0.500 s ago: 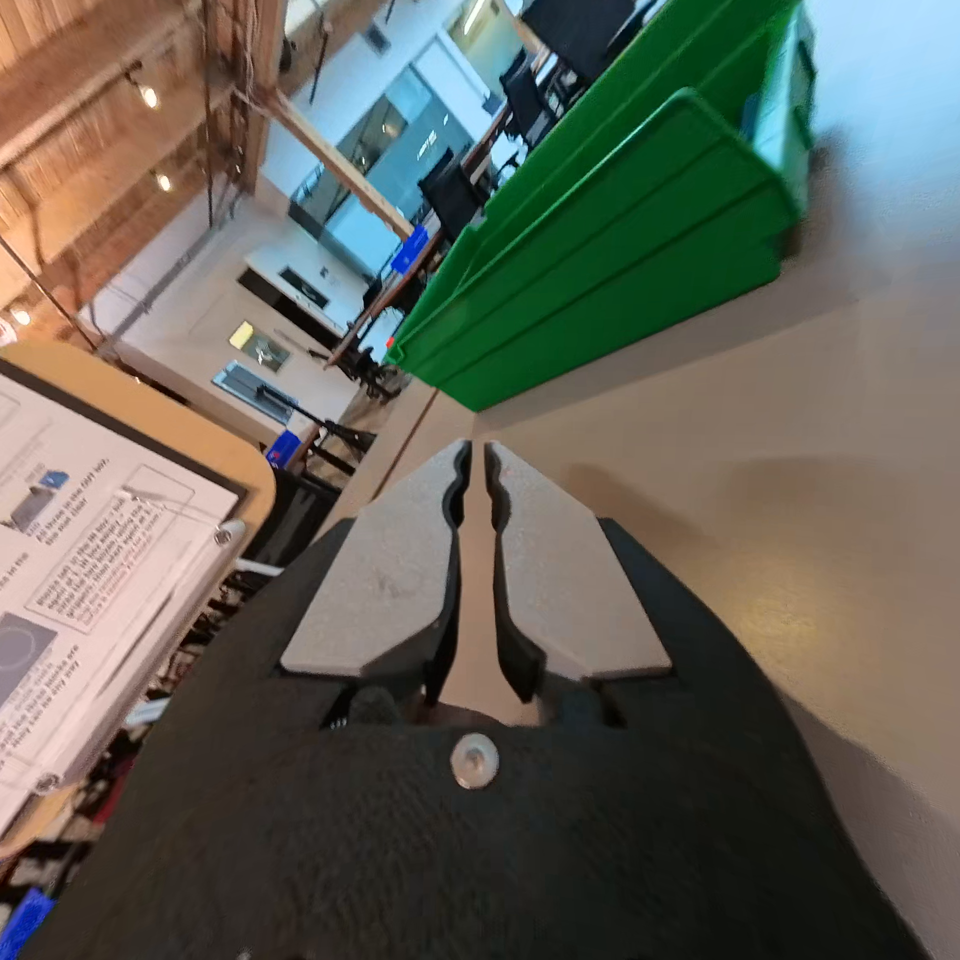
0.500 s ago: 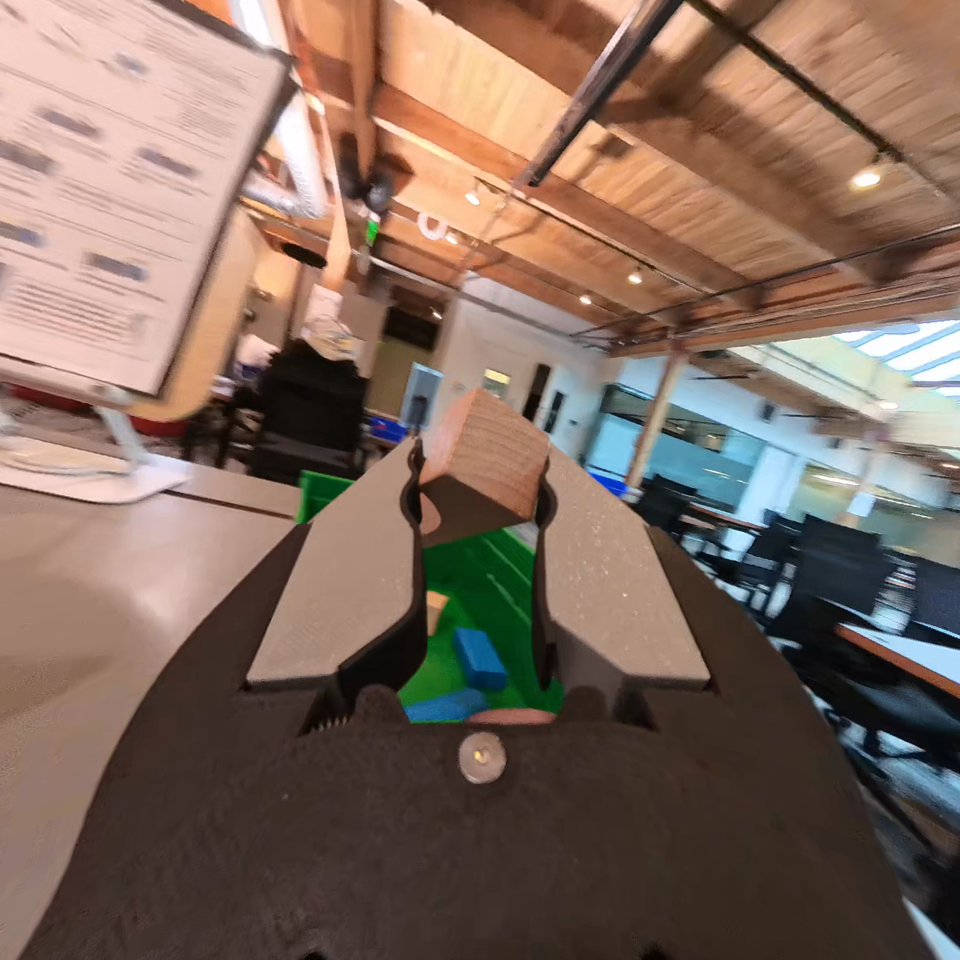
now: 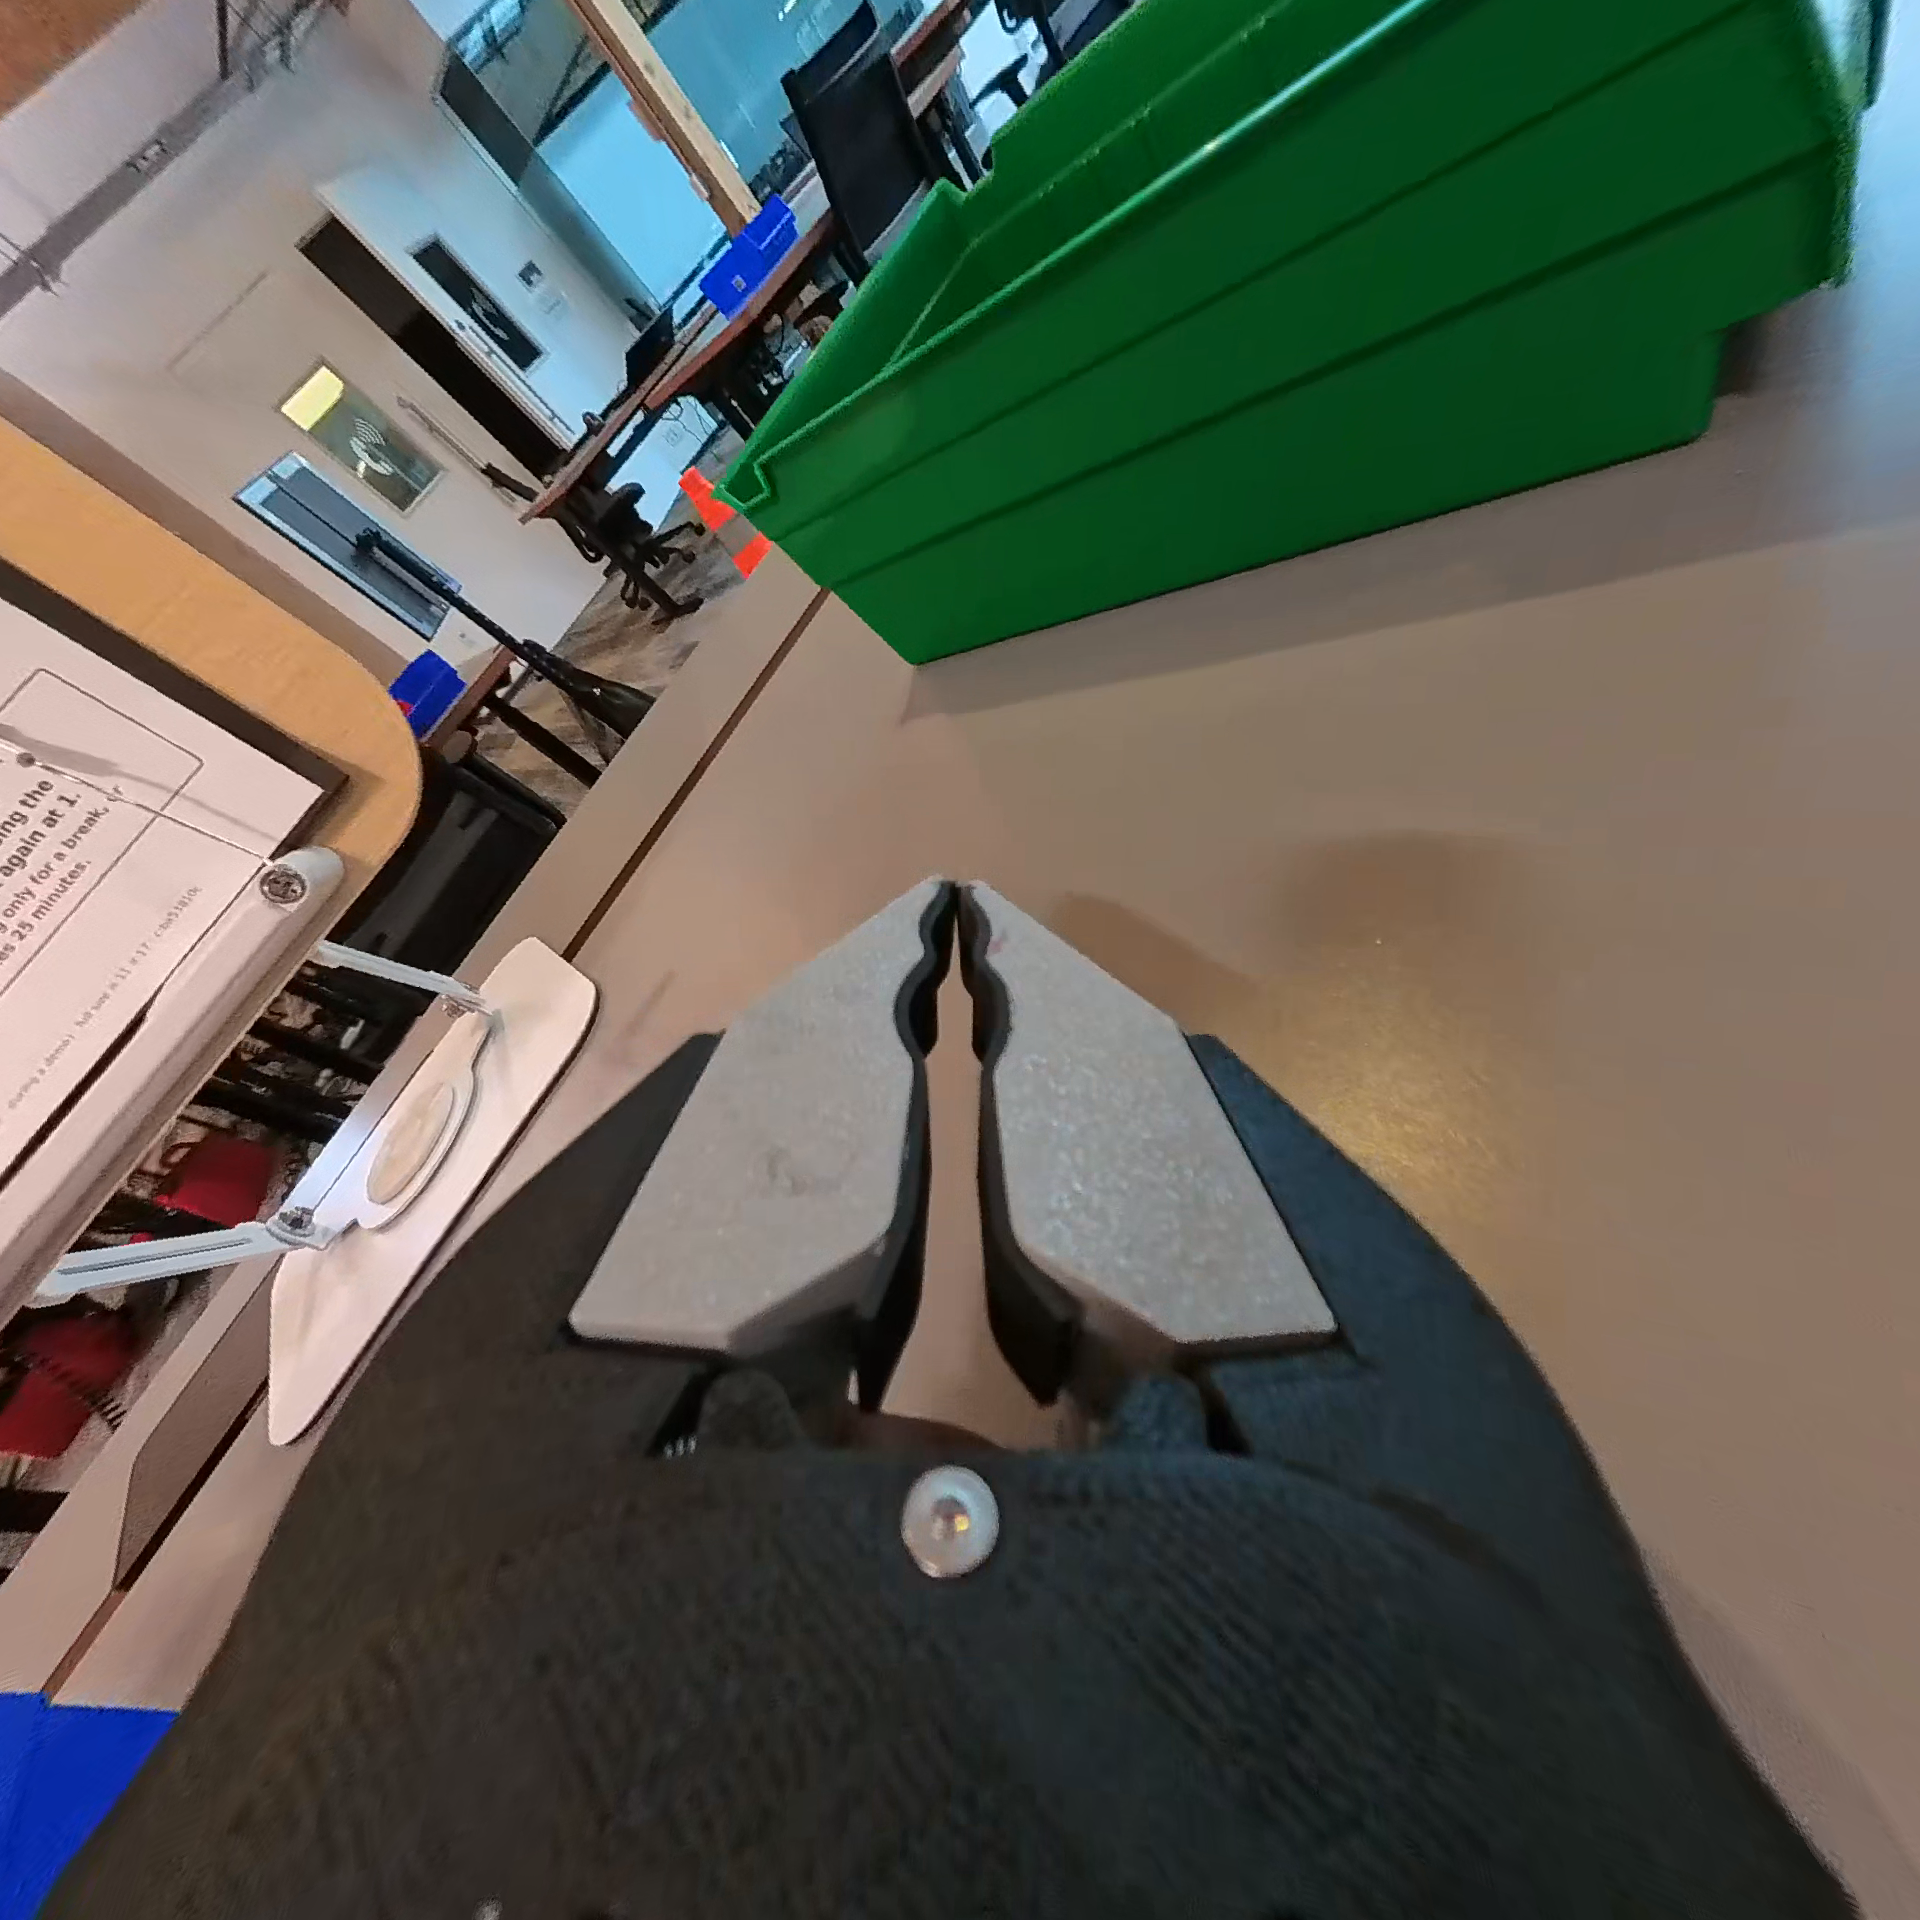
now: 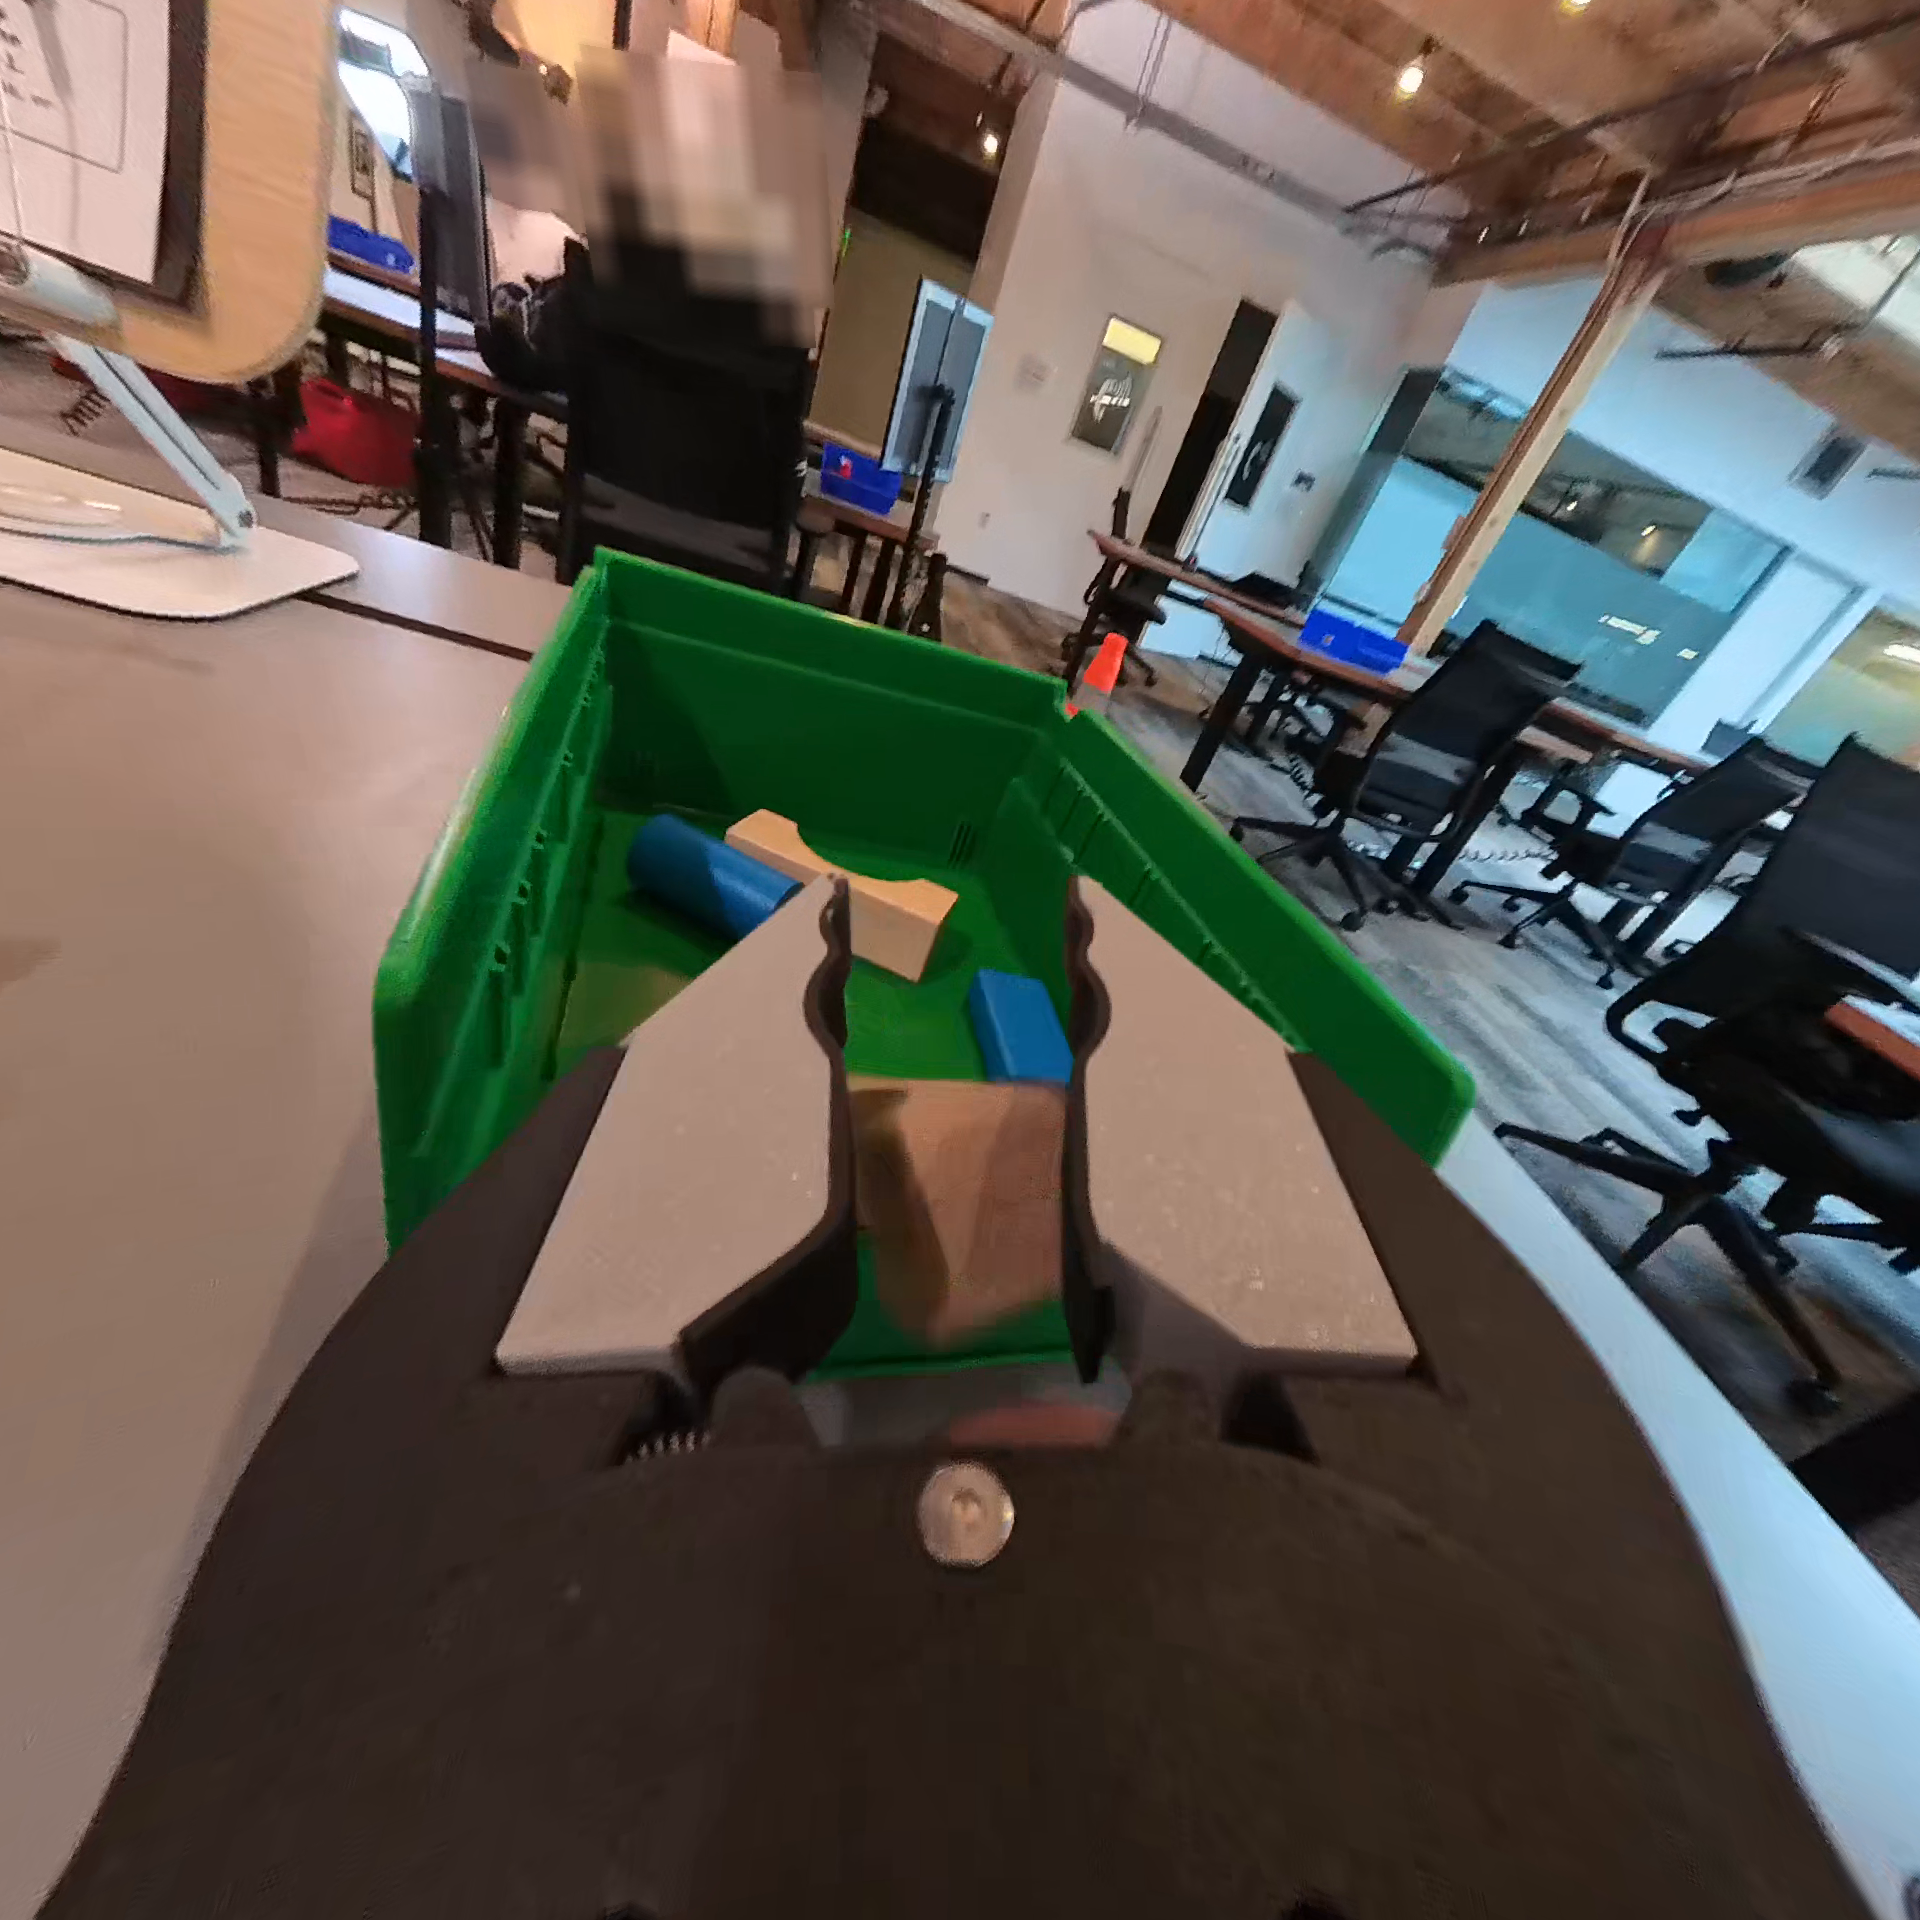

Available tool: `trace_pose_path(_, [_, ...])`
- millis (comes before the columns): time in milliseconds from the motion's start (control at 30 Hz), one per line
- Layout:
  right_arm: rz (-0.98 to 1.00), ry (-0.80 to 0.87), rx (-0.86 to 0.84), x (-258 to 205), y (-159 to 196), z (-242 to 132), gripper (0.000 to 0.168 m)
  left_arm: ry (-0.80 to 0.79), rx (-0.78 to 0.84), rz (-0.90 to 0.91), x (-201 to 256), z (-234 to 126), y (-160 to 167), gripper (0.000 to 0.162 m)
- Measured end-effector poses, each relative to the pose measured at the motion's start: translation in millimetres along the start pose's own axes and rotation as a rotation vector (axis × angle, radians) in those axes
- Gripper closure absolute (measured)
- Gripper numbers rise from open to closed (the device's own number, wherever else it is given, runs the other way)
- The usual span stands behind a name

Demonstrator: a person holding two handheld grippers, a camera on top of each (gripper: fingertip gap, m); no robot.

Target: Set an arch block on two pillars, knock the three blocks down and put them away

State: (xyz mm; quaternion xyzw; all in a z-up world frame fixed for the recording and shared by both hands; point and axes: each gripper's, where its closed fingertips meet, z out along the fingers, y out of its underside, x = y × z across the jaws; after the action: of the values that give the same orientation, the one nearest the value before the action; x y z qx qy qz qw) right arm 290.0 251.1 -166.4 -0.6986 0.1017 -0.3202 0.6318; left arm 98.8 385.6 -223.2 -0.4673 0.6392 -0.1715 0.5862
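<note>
In the left wrist view, the left hand-held gripper (image 3: 956, 896) lies low over the tan counter (image 3: 1403, 748), its two grey fingers (image 3: 800, 1132) pressed together at the tips with nothing between them. A green bin (image 3: 1247, 405) stands on the counter toward one o'clock, well apart from the tips, and a white stand base (image 3: 436, 1174) with a framed sheet rests at nine o'clock. In the right wrist view, the right hand-held gripper (image 4: 951, 904) is spread wide above the near end of the green bin (image 4: 478, 966). A blurred brown wooden block (image 4: 966, 1205) shows between the fingers, below the tips; whether it touches either finger cannot be told. Inside the bin, at twelve o'clock from the tips, lies a pale arch block (image 4: 883, 914), with a blue cylinder (image 4: 707, 878) touching it at eleven o'clock and a blue block (image 4: 1018, 1023) at one o'clock.
</note>
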Motion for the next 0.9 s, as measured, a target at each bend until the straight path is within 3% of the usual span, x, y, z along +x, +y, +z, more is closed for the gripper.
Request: trace_pose_path(900, [0.018,-0.125,-0.023,-21,7,3,0.124,-0.047,-0.025,-0.01,-9,2,5,0.162])
